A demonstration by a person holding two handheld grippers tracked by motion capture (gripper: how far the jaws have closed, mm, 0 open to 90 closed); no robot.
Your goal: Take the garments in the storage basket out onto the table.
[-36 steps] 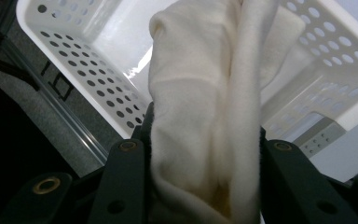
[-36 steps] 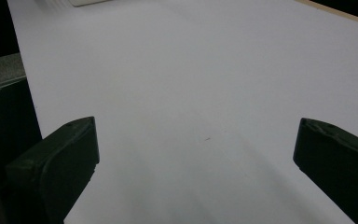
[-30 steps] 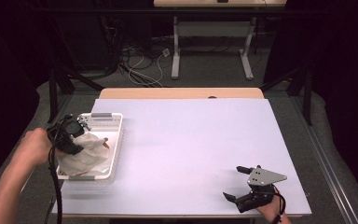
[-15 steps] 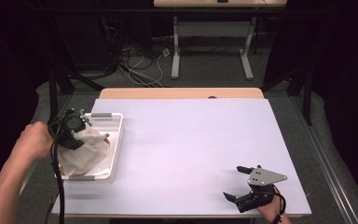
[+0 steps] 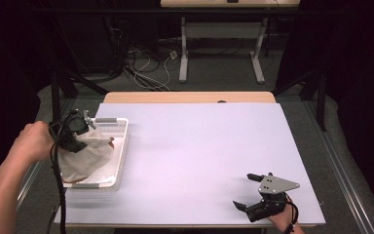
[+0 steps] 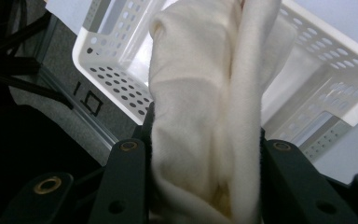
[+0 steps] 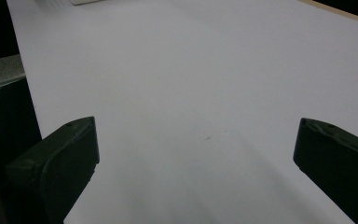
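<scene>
Left gripper [image 5: 78, 139] lifted slightly, jaws clamped on cream cloth [image 6: 205, 116] over white basket [image 6: 335, 79].

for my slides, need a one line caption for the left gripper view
Left gripper shut on a bunched cream cloth, held above a white perforated basket.

Cream cloth [image 6: 205, 107] — bunched, hanging — over the white perforated basket [image 6: 317, 84].
</scene>
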